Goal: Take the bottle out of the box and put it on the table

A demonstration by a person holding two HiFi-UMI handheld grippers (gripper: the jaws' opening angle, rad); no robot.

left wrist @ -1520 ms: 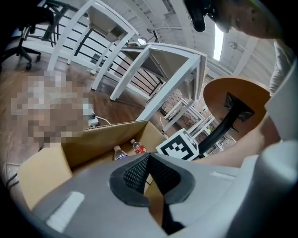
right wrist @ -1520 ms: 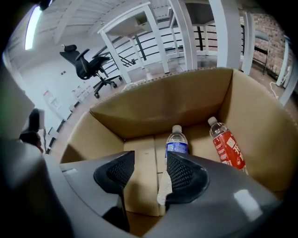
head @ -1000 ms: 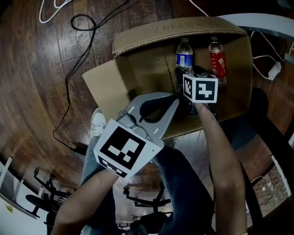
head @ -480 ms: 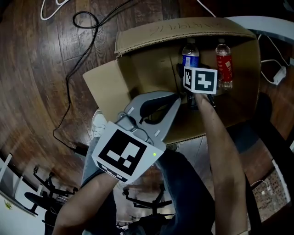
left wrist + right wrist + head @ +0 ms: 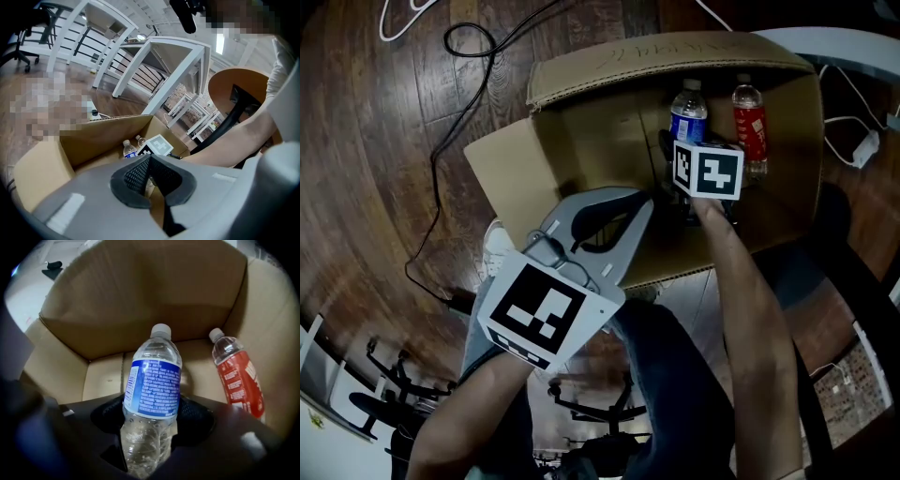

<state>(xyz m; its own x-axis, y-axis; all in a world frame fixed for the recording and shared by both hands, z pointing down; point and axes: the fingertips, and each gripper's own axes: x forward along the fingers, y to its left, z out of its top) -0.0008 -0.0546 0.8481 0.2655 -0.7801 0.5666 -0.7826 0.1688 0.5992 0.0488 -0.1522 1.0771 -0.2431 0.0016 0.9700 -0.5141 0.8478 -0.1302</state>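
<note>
An open cardboard box (image 5: 581, 141) stands on the wooden floor with two bottles upright inside. The clear bottle with a blue label (image 5: 687, 112) (image 5: 152, 385) sits between the jaws of my right gripper (image 5: 152, 418), which reaches down into the box under its marker cube (image 5: 708, 171). The jaws are closing and their dark pads lie against the bottle's sides. A red-labelled bottle (image 5: 750, 127) (image 5: 236, 376) stands free just to its right. My left gripper (image 5: 642, 202) (image 5: 150, 157) hovers at the box's near edge, shut with nothing in it.
The box's left flap (image 5: 511, 178) is folded outward. Black and white cables (image 5: 459, 56) trail over the floor behind it, and a white adapter (image 5: 862, 145) lies to the right. A shoe (image 5: 499, 248) is near the box. White tables (image 5: 154, 61) stand beyond.
</note>
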